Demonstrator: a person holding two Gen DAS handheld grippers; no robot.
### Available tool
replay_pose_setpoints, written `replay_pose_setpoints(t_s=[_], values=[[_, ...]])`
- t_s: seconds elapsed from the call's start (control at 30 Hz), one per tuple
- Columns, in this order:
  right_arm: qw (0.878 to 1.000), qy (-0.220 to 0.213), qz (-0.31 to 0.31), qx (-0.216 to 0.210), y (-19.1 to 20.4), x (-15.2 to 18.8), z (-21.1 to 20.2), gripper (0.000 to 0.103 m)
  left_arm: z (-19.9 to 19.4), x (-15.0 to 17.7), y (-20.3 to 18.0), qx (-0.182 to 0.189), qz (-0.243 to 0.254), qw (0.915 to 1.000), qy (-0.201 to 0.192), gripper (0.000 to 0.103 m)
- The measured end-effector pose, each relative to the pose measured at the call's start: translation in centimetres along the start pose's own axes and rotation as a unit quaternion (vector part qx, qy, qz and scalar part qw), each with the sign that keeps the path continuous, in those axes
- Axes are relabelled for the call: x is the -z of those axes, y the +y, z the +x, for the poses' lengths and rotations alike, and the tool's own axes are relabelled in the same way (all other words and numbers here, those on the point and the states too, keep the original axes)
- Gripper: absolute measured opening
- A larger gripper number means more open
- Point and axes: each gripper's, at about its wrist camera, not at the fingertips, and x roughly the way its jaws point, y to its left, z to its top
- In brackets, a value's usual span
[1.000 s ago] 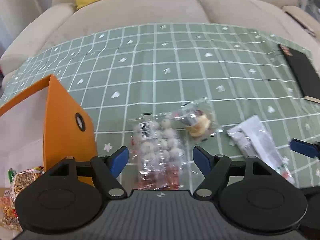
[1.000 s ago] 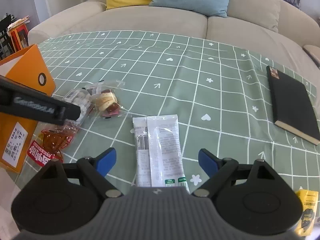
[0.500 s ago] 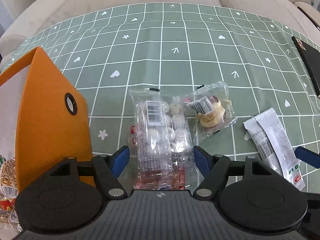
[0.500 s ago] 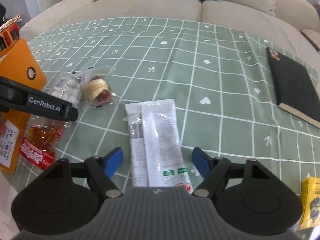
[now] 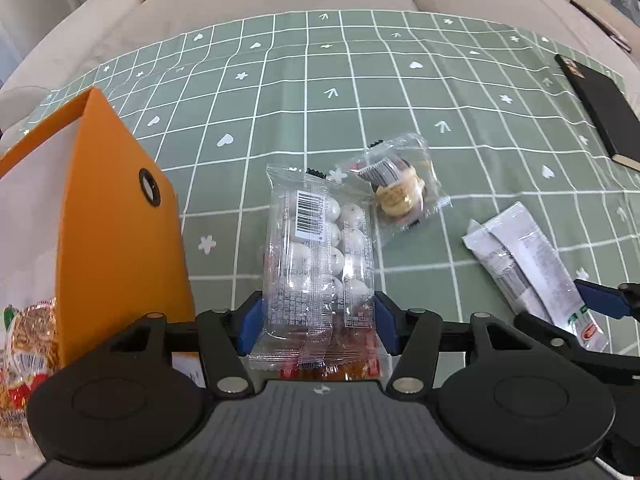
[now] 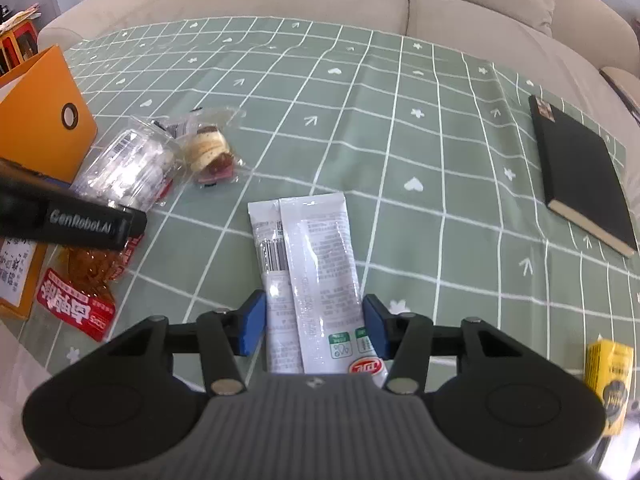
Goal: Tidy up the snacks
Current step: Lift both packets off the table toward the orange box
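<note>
Clear candy bag (image 5: pixel 318 264), white packet (image 6: pixel 310 276) flat.

Both tongs (image 5: pixel 318 324) (image 6: pixel 314 326) now narrowed around packets.

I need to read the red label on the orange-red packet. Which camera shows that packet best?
The right wrist view: the red packet lies open on the tablecloth, label visible. In the left wrist view only its edge peeks from beneath the clear bag.

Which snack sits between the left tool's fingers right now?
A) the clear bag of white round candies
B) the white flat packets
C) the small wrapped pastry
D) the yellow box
A: the left tool has its blue pads on either side of the clear bag of white round candies.
</note>
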Motion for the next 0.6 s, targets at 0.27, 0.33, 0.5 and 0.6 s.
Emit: replay_pose_setpoints(t_s=[0.27, 0.33, 0.5, 0.6], values=[[0.999, 0.031, -0.014, -0.009, 1.6, 2.2, -1.7, 0.049, -1.8, 3.0, -1.2, 0.04, 0.022, 0.9989, 0.008, 0.064], [0.999, 0.036, -0.013, -0.007, 1.7, 2.7, -2.0, 0.049, -2.4, 3.5, -1.4, 0.04, 0.023, 0.9989, 0.001, 0.064], [0.999, 0.046, 0.003, -0.01, 1.4, 3.7, -2.9, 0.048, -4.2, 4.5, -1.1, 0.052, 0.02, 0.9983, -0.017, 0.064], [0.998, 0.046, 0.02, -0.024, 1.6, 4.4, -3.5, 0.047, -5.6, 5.1, -0.8, 0.065, 0.021, 0.9972, -0.032, 0.064]])
